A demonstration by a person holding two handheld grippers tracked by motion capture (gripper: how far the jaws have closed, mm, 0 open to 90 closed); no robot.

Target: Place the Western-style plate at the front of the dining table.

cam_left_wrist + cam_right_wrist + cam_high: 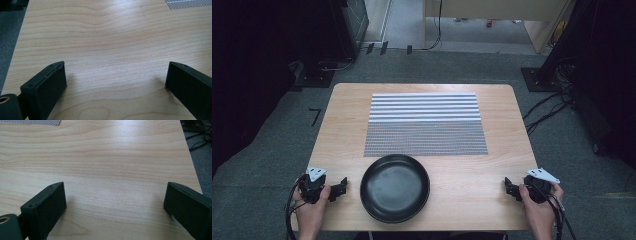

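Two grippers rest at the near corners of the table (342, 107), jaws spread wide, holding nothing.

A black bowl (395, 187) sits near the front edge, between the left gripper (343, 188) and the right gripper (507, 188), just in front of a striped mat (425, 124). Each gripper view looks along bare wood between its parted jaws, with a mat corner far off.

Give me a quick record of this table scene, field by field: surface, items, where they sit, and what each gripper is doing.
surface: wooden table
items: black plate; striped placemat
plate position: near edge, centred, just in front of the placemat
plate contents: empty
left gripper: open, holding nothing, at the plate's left
right gripper: open, holding nothing, near the table's right edge
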